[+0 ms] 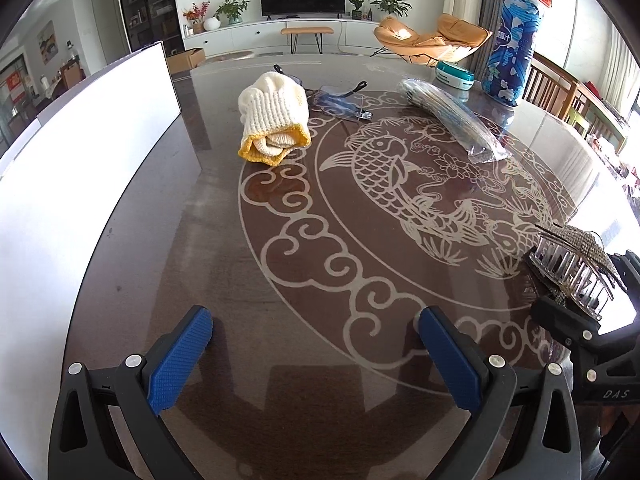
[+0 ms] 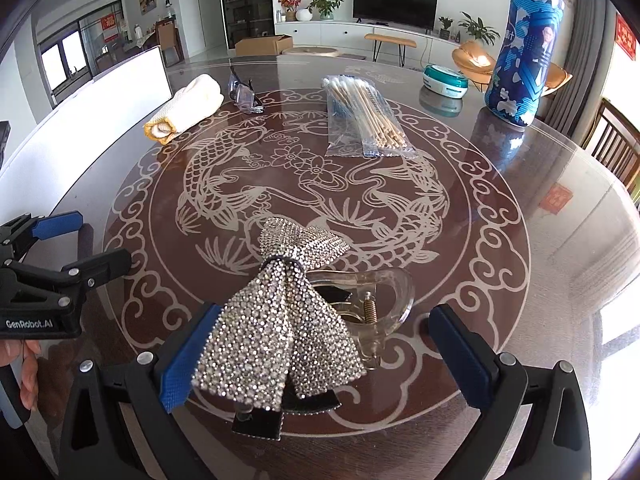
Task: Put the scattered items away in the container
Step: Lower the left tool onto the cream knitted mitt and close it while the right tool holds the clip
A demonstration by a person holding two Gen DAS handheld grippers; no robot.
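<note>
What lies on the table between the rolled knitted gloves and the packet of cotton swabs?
In the right wrist view, a pair of clear safety glasses lies between the rolled gloves and the swab packet; otherwise bare tabletop.

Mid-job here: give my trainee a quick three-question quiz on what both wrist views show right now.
1. True or false: the right gripper is clamped shut on the rhinestone bow hair clip.
2. Which lies nearest the white container? A) rolled knit gloves B) cotton swab packet C) blue can
3. Fill in: the left gripper holds ____.

Key: 1 false, the fingers stand wide around the clip; 2 A; 3 nothing.
</note>
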